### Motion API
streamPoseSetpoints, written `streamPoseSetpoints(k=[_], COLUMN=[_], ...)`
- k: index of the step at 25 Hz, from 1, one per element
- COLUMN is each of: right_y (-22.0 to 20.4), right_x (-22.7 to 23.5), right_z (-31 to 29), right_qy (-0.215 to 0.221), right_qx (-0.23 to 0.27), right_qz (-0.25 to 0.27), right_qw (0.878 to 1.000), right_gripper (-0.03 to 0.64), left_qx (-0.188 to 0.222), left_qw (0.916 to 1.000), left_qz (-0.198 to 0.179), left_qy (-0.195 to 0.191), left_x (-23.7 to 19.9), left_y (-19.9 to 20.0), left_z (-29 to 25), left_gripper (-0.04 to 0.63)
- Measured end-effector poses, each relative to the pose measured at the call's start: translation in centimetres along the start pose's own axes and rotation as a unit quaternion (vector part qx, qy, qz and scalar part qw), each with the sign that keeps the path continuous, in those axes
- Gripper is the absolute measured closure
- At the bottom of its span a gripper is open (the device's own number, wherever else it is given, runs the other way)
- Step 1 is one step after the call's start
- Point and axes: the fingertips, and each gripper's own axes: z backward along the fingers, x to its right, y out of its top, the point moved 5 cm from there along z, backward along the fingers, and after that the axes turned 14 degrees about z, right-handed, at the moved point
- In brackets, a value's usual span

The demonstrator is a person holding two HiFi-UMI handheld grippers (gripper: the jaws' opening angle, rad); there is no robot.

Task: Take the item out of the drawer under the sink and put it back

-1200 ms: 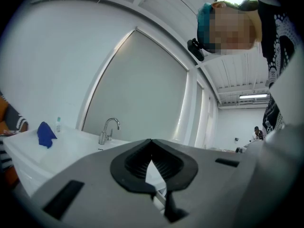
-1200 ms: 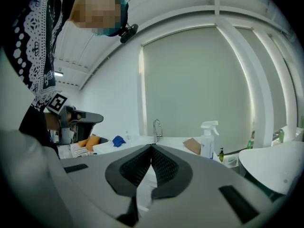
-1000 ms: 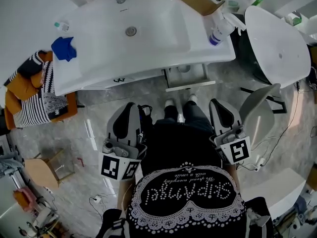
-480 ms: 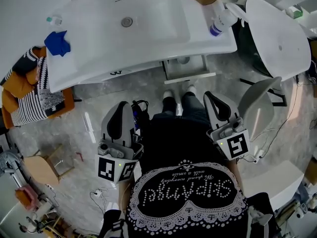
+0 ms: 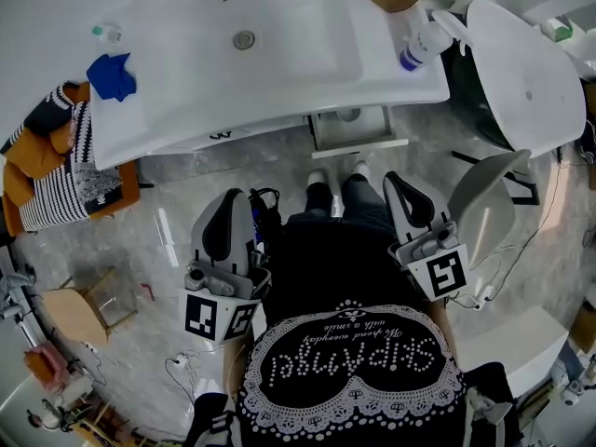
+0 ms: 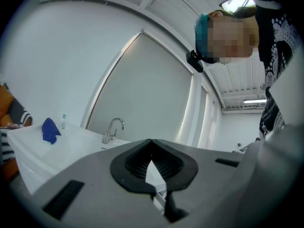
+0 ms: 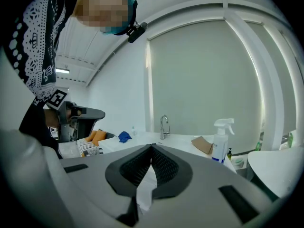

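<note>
Head view, shirt (image 5: pixel 349 366) lettered "SKIPAngel", left hand-held gripper (image 5: pixel 235 196) and right hand-held gripper (image 5: pixel 400 179) closed, empty

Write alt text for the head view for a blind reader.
Seen from above, a person faces a white sink, holding the left gripper and right gripper at their sides, both shut and empty. The drawer under the sink is pulled open; a blue cloth and spray bottle sit on it.
</note>
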Motion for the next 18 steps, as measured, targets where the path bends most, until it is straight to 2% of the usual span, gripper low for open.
streamPoseSetpoints(k=[18], right_y=[-0.27], right_x=[0.25], right_z=[0.25], right_qy=[-0.009], right_qx=[0.001], right_qz=[-0.008], right_qw=[1.000], right_gripper=[0.598], left_qx=[-0.006], left_qw=[0.9999], left_qz=[0.002], left_qy=[-0.008], left_x=[0.28], left_y=[-0.47], left_z=[-0.45], left_gripper=[0.591])
